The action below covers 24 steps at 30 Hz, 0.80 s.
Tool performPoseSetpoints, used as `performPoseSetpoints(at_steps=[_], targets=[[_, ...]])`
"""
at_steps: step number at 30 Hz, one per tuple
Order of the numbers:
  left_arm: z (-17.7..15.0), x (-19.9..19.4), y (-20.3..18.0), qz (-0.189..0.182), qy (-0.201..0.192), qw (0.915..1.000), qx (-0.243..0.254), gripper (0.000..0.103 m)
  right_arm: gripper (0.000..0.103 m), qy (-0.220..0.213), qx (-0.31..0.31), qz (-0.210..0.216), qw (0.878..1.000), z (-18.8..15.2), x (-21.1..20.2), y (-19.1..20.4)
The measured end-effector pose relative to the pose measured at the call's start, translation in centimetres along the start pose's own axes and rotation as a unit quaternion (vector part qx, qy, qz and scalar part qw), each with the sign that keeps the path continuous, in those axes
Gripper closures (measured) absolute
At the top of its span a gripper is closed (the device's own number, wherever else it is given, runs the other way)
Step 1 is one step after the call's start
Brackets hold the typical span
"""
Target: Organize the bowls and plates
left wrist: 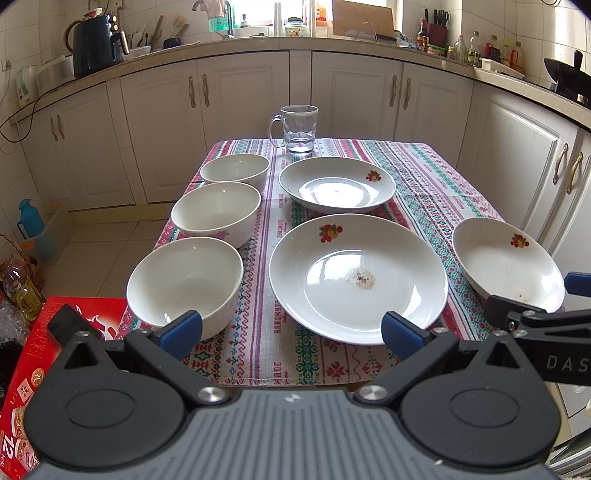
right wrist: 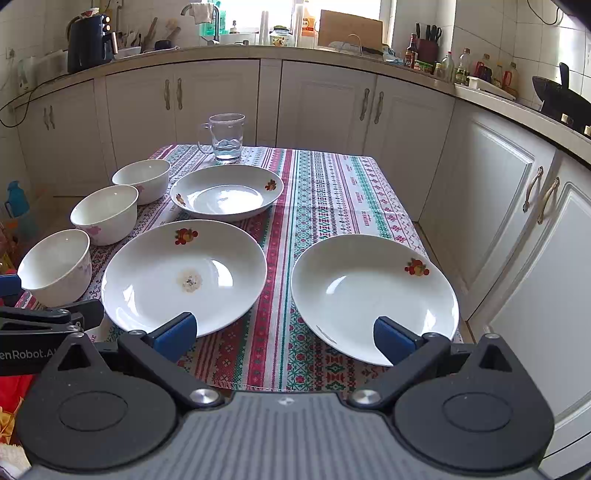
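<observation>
On the desk (right wrist: 325, 177): three bowls, three plates, nothing stacked.
Left tool (left wrist: 291, 328): spread, empty.
Right tool (right wrist: 284, 334): spread, empty.
Right plate (right wrist: 373, 295): overhangs edge; could be tipped off.
Near bowl (left wrist: 184, 280): at edge, easily knocked.

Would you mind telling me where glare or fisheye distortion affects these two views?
Left wrist view: window glare on the far plate and near plate, and the countertop bows upward. Right wrist view: the window is blown out, with highlights on the right plate.
</observation>
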State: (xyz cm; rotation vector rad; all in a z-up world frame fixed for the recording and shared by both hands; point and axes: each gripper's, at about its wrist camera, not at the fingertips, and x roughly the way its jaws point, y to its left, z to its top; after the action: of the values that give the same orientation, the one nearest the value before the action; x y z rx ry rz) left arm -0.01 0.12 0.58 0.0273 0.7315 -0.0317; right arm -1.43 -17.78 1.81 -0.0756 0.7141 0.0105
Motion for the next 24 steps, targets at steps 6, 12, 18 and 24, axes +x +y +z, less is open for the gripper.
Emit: performPoseSetpoints(at_steps=[6,12,18,24], targets=[[0.05,-0.02,0.02,0.000,0.000,1.0000,0.000,0.001,0.000,-0.002,-0.003,-0.002,1.000,0.02,-0.08,0.10],[0.15,-0.15,0.05,0.000,-0.001,1.0000,0.000,0.001,0.000,-0.002,-0.003,-0.002,1.000,0.03,-0.12,0.16],[0.10,-0.14,0.05,0.000,-0.001,1.0000,-0.001,0.001,0.000,-0.003,-0.005,-0.003,1.000,0.10,-0.17,0.26],[0.25,-0.33,0.22,0.000,-0.001,1.0000,-0.001,0.001,0.000,-0.004,-0.008,-0.004,1.000,0.06,-0.18,0.29]])
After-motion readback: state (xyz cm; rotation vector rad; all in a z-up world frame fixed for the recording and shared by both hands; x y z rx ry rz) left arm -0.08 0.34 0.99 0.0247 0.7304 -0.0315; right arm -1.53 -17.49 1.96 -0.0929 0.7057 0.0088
